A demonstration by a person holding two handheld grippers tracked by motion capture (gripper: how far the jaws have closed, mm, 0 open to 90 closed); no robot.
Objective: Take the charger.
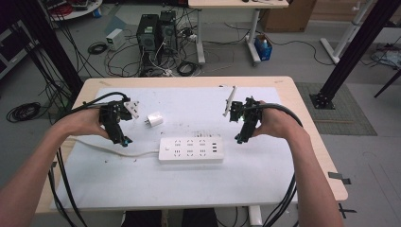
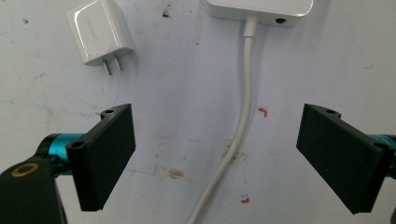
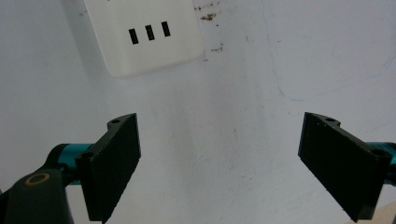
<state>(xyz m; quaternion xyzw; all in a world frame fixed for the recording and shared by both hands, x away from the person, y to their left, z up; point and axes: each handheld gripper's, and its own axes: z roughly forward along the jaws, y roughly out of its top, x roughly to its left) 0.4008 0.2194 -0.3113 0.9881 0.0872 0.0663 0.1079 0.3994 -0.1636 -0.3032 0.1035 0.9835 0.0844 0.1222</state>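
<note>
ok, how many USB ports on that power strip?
3. They sit in a row at the right end of the power strip, by the right gripper: first, second, third. Ports on hidden sides can't be ruled out.

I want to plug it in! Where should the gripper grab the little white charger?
Probably by the two flat sides of the white charger, coming down from above with the left hand-held gripper, which is nearest and open. The charger lies flat on the table with its two metal prongs sticking out one end, so leave that end free for the power strip.
</note>
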